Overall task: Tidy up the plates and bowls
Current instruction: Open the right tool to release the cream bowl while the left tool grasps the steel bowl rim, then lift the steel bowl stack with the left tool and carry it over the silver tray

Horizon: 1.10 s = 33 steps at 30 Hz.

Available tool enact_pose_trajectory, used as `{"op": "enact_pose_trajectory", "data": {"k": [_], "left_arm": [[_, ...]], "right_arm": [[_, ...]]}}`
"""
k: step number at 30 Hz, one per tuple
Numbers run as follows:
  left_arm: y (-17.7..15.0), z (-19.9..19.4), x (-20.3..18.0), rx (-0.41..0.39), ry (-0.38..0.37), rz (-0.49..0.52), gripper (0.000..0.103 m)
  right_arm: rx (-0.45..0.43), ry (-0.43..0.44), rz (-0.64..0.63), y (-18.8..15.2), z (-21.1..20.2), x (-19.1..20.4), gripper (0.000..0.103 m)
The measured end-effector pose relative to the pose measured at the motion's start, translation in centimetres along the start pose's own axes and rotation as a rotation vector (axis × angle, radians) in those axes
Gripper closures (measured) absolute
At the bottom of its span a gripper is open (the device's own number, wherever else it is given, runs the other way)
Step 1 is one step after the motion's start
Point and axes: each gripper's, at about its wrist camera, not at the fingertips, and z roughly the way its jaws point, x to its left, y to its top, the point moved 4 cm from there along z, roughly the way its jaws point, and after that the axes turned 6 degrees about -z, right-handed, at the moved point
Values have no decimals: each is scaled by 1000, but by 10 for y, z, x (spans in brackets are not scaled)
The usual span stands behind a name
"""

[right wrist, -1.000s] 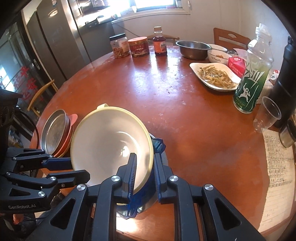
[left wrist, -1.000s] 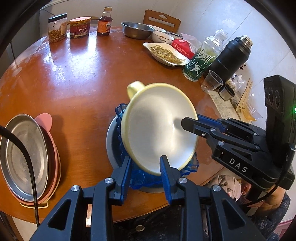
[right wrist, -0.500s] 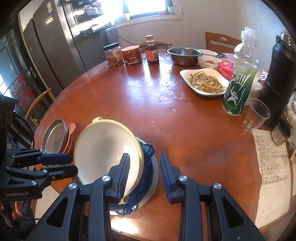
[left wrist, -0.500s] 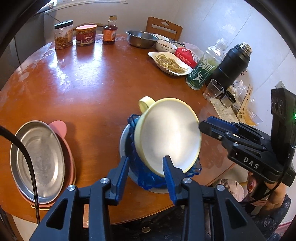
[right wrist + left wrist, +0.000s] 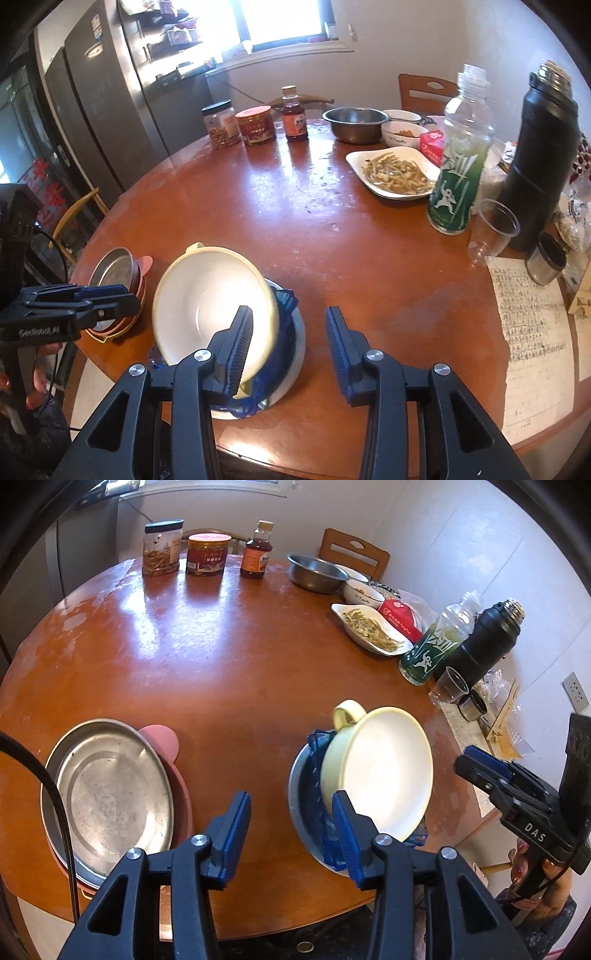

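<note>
A pale yellow bowl (image 5: 384, 771) with a small handle leans tilted in a blue bowl (image 5: 317, 775), which sits in a steel plate (image 5: 299, 805) near the table's front edge. The stack also shows in the right wrist view: yellow bowl (image 5: 207, 299), blue bowl (image 5: 286, 301), steel plate (image 5: 295, 354). My left gripper (image 5: 291, 819) is open and empty, just in front of the stack. My right gripper (image 5: 290, 332) is open and empty, its left finger in front of the yellow bowl's rim. A steel plate (image 5: 110, 790) lies on a pink plate (image 5: 162, 738) at the left.
The round wooden table (image 5: 229, 657) carries jars (image 5: 162, 548), a sauce bottle (image 5: 256, 550), a steel bowl (image 5: 317, 572), a dish of food (image 5: 371, 631), a green bottle (image 5: 432, 650), a black flask (image 5: 484, 642), a plastic cup (image 5: 450, 686) and papers (image 5: 532, 317) at the right edge.
Both grippers have let go of the yellow bowl, opened wide and drawn back. The bowl now rests tilted in the blue bowl.
</note>
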Motion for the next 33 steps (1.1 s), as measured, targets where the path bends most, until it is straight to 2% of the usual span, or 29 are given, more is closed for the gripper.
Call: {"op": "enact_pose_trajectory", "data": {"k": [9, 21, 28, 31, 33], "left_arm": [[-3, 22, 11, 70, -56, -27, 58], [-3, 44, 12, 110, -109, -54, 58], [-1, 53, 18, 129, -162, -95, 58], [0, 55, 21, 131, -185, -109, 59], [1, 56, 23, 135, -210, -125, 62]], "right_arm": [[32, -3, 86, -25, 3, -24, 61], [109, 88, 119, -45, 36, -19, 61], [131, 146, 148, -46, 52, -19, 73], [132, 154, 150, -46, 53, -19, 75], [131, 158, 147, -45, 52, -19, 77]]}}
